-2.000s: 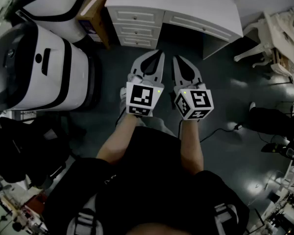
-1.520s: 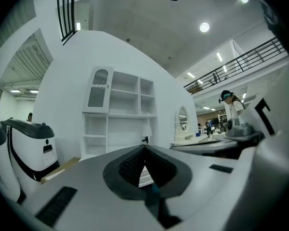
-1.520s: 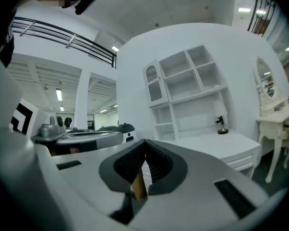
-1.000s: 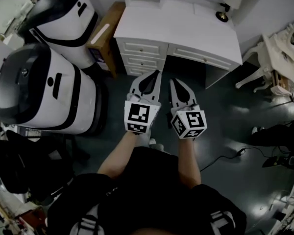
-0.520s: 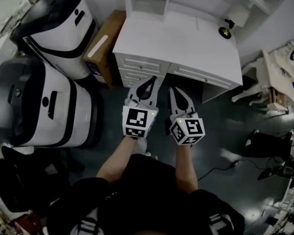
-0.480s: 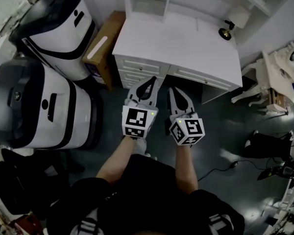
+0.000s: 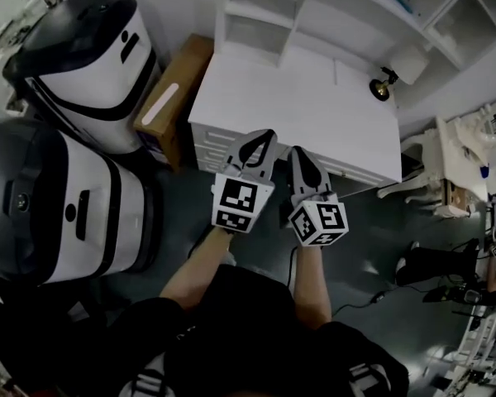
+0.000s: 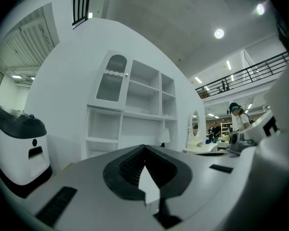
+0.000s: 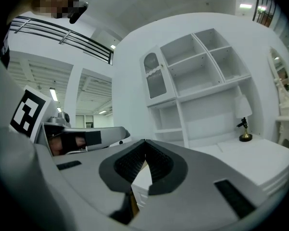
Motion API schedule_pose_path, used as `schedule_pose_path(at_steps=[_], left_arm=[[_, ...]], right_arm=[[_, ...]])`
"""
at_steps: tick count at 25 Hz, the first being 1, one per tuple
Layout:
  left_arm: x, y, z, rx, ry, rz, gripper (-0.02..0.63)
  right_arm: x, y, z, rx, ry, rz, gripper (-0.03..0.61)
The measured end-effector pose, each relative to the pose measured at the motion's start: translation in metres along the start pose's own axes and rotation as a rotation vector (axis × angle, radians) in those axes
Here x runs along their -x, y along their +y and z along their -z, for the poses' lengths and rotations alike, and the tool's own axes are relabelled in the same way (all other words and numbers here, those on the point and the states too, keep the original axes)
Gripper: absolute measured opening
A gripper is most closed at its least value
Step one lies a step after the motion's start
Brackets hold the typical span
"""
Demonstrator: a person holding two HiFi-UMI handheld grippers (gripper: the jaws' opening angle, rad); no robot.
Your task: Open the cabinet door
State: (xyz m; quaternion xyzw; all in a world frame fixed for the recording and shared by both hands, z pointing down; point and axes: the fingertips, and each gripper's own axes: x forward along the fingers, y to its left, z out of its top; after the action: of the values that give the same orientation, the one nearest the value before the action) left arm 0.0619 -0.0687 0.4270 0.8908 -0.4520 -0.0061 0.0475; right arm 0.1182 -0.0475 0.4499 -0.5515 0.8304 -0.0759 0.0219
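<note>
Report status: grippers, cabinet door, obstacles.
Left gripper shut, empty; right gripper shut, empty. Cabinet door looks shut, untouched, up ahead. Desk stands between; lamp off to the right.

Desk (image 7: 306,106) straight ahead, two white machines (image 7: 74,197) crowding left, open floor (image 7: 380,230) right

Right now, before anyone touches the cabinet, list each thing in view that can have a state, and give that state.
left gripper: shut, nothing held
right gripper: shut, nothing held
cabinet door: closed
desk drawers: closed
lamp: standing upright
</note>
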Motion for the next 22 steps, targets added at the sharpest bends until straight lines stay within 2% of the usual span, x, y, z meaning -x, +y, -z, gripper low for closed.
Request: schedule_pose_path(at_steps=[6, 15, 22], left_arm=[[-0.013, 0.032, -0.020, -0.037, -0.025, -0.011, 0.008], [-0.045, 0.055, -0.062, -0.115, -0.101, 0.003, 0.008], [-0.069, 0.091, -0.112, -0.195, -0.183, -0.048, 0.008]], right_arm=[[-0.032, 0.005, -0.015, 0.006, -0.045, -0.005, 0.020], [-0.064, -0.002, -0.035, 0.026, -0.071, -0.007, 0.020], [-0.109, -0.021, -0.060, 0.043, -0.103, -0.036, 0.020]])
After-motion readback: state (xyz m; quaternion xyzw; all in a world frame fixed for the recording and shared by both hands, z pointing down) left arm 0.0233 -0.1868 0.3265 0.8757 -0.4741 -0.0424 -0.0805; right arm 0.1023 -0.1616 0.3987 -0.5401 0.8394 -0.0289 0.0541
